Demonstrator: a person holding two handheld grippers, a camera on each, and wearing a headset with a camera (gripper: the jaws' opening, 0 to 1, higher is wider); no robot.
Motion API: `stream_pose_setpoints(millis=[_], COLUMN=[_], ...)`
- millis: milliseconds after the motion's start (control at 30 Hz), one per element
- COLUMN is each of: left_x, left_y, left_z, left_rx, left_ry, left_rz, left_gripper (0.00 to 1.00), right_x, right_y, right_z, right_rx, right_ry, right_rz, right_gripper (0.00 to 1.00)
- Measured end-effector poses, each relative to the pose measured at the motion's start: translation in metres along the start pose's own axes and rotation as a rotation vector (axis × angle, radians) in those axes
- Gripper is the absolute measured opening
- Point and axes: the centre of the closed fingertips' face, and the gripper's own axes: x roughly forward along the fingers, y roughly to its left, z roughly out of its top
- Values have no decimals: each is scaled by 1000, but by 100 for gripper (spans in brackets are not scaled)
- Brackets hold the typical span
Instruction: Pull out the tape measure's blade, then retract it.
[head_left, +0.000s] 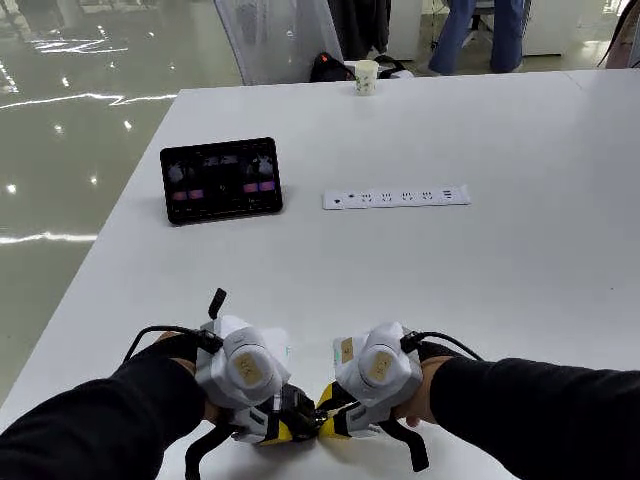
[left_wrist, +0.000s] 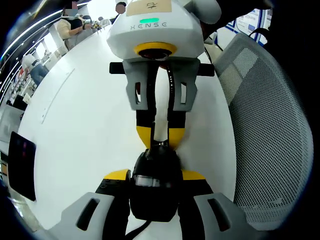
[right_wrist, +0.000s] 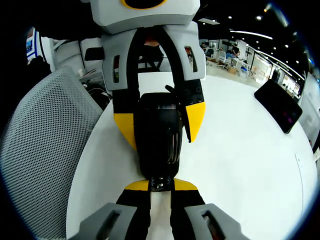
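At 6 o'clock in the head view, by the near edge of the white table (head_left: 450, 290), the 2 grippers meet nose to nose. The left gripper (left_wrist: 155, 175) is clenched around the tape measure (left_wrist: 155, 197). Its 2 yellow-tipped jaws press the black case from either side, which gives the pull an anchor to work against. The right gripper (right_wrist: 160, 188) faces it, coming in from 12 o'clock in the left gripper view. It is pinched tight on the blade's end tab (right_wrist: 160, 182), the 1 part of the blade a jaw can catch. Its tips and the case mouth are almost touching, so I judge the blade barely drawn and the pull-out step at its very start. The 2 grippers lie in 1 line, which should let the blade run straight rather than kink. Whether the case rests on the table or hangs just above it, I cannot tell. A grey mesh chair (left_wrist: 270, 130) sits beside the table edge close to the hands.

Farther off, a dark tablet (head_left: 221, 180) sits at 11 o'clock and a white power strip (head_left: 396, 197) lies at 1 o'clock. A paper cup (head_left: 367, 77) stands at 12 o'clock by the far edge. All 3 are well apart from the grippers, so there looks to be room to draw the blade sideways toward 3 o'clock
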Motion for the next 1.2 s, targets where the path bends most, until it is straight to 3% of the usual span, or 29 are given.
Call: stream_pose_setpoints(millis=[467,1200], left_x=[-1,-1], left_y=[0,0], left_z=[-1,1], left_rx=[-11,-14], left_ry=[-11,-35], left_rz=[-7,-16], left_gripper=[31,31], right_x=[-3,-13], right_y=[0,1], right_z=[-2,-11], right_rx=[3,16], right_ry=[-16,-6], right_rz=[-40,-5], right_gripper=[10,10])
